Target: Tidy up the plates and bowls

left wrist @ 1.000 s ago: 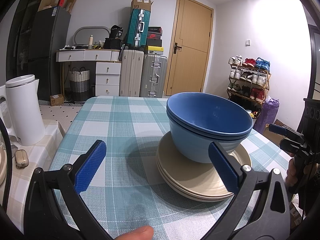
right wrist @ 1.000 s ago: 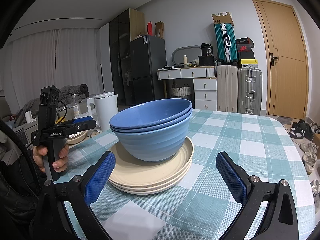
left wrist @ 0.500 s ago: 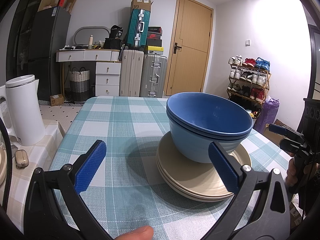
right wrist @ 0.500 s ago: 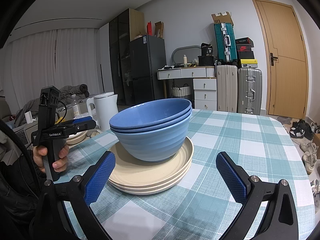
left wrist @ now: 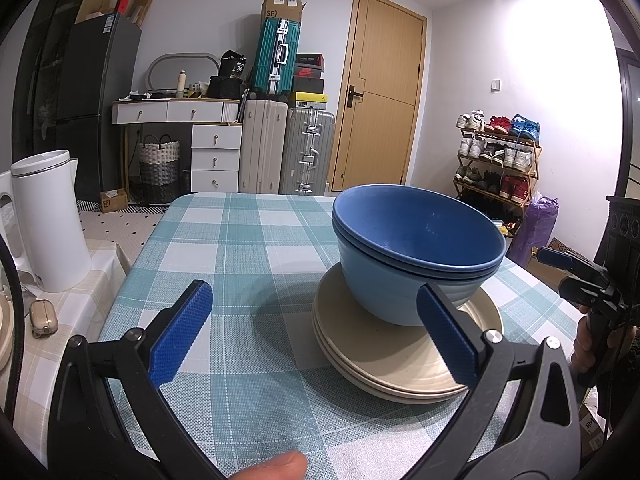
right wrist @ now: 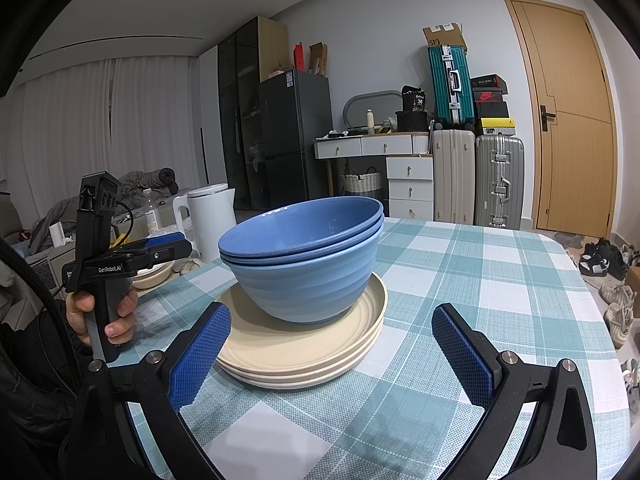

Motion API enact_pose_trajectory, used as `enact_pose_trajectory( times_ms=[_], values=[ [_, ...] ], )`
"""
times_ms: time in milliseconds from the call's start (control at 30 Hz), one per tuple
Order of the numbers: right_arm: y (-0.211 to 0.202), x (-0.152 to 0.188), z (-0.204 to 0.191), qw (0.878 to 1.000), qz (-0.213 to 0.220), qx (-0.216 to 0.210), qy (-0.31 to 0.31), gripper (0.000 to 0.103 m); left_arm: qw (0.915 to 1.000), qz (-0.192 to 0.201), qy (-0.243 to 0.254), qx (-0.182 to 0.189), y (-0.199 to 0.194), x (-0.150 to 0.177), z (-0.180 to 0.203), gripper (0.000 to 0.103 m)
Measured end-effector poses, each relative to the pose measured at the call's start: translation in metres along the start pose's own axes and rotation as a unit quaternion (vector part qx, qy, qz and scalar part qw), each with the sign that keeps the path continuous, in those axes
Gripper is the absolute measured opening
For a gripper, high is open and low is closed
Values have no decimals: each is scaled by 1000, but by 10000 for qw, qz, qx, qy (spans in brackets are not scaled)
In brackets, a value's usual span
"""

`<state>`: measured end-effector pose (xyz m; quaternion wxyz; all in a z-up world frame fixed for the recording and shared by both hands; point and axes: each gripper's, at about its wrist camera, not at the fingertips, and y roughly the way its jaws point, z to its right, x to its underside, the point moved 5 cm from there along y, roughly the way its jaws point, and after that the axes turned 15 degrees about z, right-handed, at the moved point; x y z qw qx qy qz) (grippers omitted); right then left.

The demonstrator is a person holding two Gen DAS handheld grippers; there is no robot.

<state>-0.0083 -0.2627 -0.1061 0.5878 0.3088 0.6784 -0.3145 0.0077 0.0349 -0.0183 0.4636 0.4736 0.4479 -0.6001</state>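
3 blue bowls (right wrist: 308, 264) sit nested on 3 stacked cream plates (right wrist: 304, 348) on the checked surface (right wrist: 480, 300). Left tongs (left wrist: 316, 336) and right tongs (right wrist: 330, 354) both hang spread wide and empty, near the stack, touching nothing.

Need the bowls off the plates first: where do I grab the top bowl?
Pinch the top bowl at its rim, one finger inside, one outside. The rim stands exposed above the nested bowls; the walls below are covered. The right tool sits open, facing the near rim.
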Motion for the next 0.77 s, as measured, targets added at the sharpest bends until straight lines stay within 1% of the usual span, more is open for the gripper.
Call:
enact_pose_trajectory(
  times_ms=[767],
  values=[
    [0,0,-1,10000,-2,0,-6,102,10000,22,-1,11,0,-1,-1,102]
  ],
)
